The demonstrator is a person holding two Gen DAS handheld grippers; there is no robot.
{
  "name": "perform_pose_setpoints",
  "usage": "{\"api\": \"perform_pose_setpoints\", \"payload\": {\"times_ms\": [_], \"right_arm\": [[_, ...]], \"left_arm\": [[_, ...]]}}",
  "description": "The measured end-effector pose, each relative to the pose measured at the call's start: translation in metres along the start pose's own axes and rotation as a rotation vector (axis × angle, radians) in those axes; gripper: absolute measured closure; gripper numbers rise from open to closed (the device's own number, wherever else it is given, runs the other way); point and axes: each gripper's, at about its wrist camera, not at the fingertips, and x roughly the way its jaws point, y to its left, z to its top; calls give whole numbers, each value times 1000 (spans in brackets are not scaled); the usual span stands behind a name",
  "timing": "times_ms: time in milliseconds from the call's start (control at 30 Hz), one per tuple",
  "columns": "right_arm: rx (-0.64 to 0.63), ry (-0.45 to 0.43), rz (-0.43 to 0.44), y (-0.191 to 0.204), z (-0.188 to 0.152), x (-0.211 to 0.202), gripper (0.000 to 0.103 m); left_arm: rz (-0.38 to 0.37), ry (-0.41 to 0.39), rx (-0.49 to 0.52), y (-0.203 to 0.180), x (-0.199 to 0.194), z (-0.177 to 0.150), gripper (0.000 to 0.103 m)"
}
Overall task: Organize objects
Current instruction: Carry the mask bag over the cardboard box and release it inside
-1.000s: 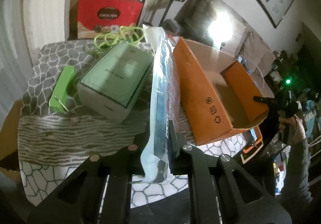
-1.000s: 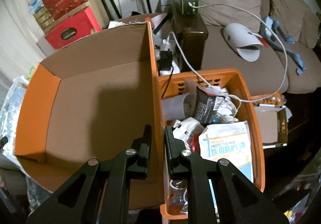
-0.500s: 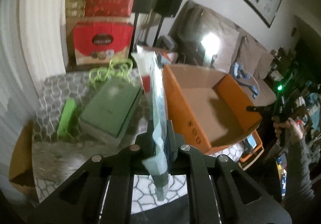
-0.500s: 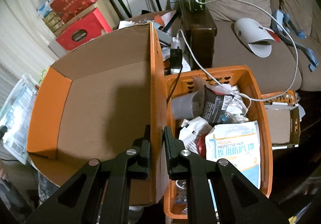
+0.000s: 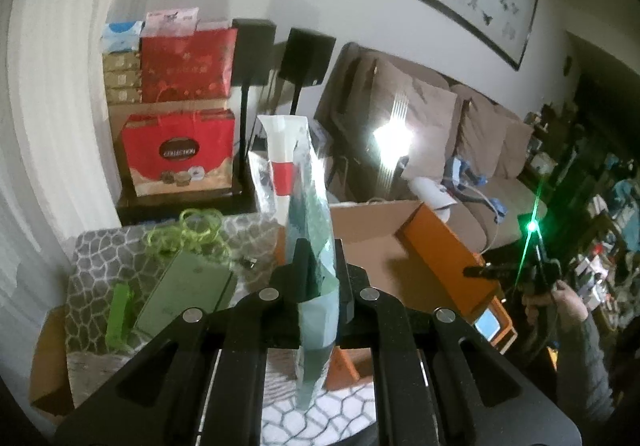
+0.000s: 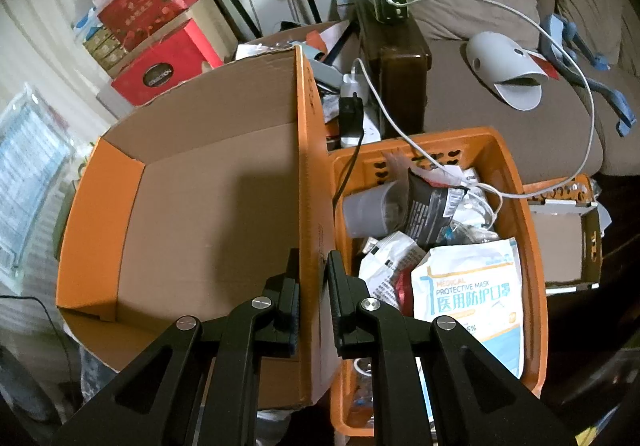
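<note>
My left gripper (image 5: pixel 318 266) is shut on a flat plastic packet (image 5: pixel 308 202), teal and clear with a white and red top. The packet stands upright, lifted above the patterned table cloth (image 5: pixel 96 258). Just right of it lies the open orange cardboard box (image 5: pixel 400 246). In the right wrist view my right gripper (image 6: pixel 314 270) is shut on that box's right wall (image 6: pixel 310 186), one finger inside and one outside. The box's inside (image 6: pixel 208 206) holds nothing. The lifted packet (image 6: pixel 28 166) shows at the left edge there.
A pale green box (image 5: pixel 188 294), a green power bank (image 5: pixel 120 310) and a lime cable (image 5: pixel 192 230) lie on the cloth to the left. An orange plastic basket (image 6: pixel 532 230) with a mask packet (image 6: pixel 472 294) sits right of the box. A sofa (image 5: pixel 460 150) stands behind.
My left gripper has risen with the packet, lifting it off the table and turning it more upright. The right gripper has kept its hold on the box wall.
</note>
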Motion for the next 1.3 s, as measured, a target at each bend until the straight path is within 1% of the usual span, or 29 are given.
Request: {"api": "perform_pose_setpoints", "payload": {"times_ms": [133, 200, 333, 433, 567, 633, 733, 833, 1067, 1200, 1300], "right_arm": [[2, 2, 1, 0, 0, 0, 92], [2, 1, 1, 1, 0, 0, 92], [6, -1, 2, 1, 0, 0, 91], [10, -1, 0, 1, 0, 1, 91], [10, -1, 0, 1, 0, 1, 91], [10, -1, 0, 0, 0, 1, 91], [11, -1, 1, 0, 0, 1, 91], [13, -2, 4, 0, -1, 1, 91], [16, -2, 7, -1, -1, 1, 91], [18, -2, 9, -1, -2, 1, 91], [18, -1, 9, -1, -2, 1, 92]], "left_arm": [[-30, -9, 17, -16, 5, 8, 95], [-50, 4, 34, -26, 13, 9, 95], [-92, 46, 36, -42, 38, 8, 95], [-91, 71, 51, -56, 60, 3, 96], [-72, 84, 134, -82, 82, -3, 96], [-79, 94, 163, -93, 88, -5, 96], [-113, 106, 218, -112, 93, -7, 96], [-167, 125, 268, -129, 96, -11, 96], [-258, 148, 412, -163, 100, -34, 96], [-289, 188, 511, -180, 106, -52, 95], [-276, 226, 598, -188, 113, -68, 94]]}}
